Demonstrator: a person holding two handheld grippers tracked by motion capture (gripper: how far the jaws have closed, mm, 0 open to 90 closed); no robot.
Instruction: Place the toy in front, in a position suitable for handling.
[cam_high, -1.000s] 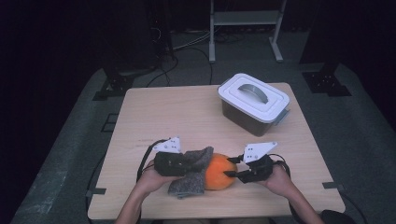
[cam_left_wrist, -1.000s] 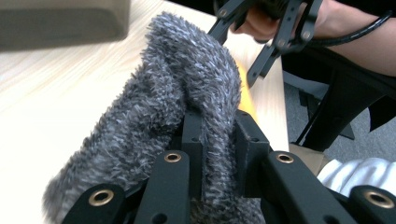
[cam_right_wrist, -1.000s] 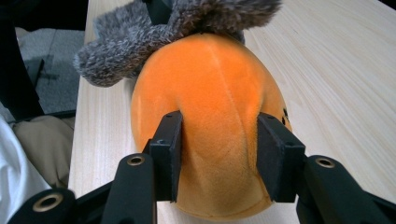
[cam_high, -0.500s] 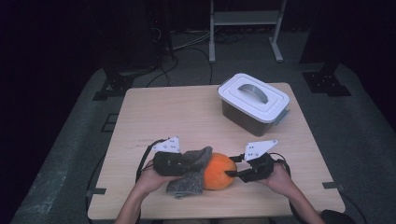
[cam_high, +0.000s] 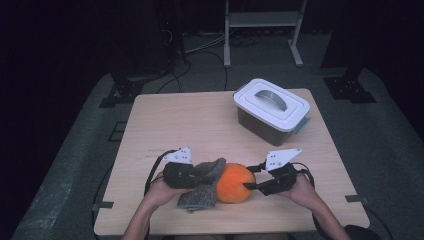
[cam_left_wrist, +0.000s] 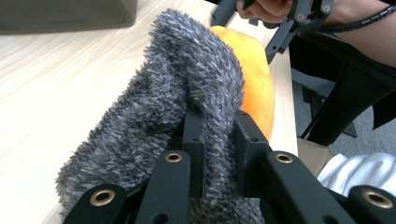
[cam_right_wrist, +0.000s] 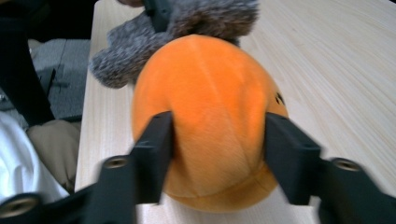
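An orange plush ball (cam_high: 235, 182) lies near the table's front edge. A grey fuzzy cloth (cam_high: 200, 192) is draped against its left side. My left gripper (cam_high: 197, 175) is shut on a fold of that cloth (cam_left_wrist: 163, 93), with the pile bunched between its jaws (cam_left_wrist: 219, 126). The ball (cam_left_wrist: 254, 70) sits just behind the cloth. My right gripper (cam_high: 250, 177) faces the ball from the right. Its jaws (cam_right_wrist: 219, 130) have just been opening and now flank the ball's (cam_right_wrist: 210, 102) near end, which still lies between them.
A dark storage box with a white handled lid (cam_high: 272, 107) stands at the back right of the wooden table (cam_high: 200, 125). The person's knees and a chair lie beyond the front edge. A metal rack's legs stand on the floor behind the table.
The right gripper's jaws have spread apart around the orange ball, and that hand has edged slightly right. The left gripper and the cloth have stayed put.
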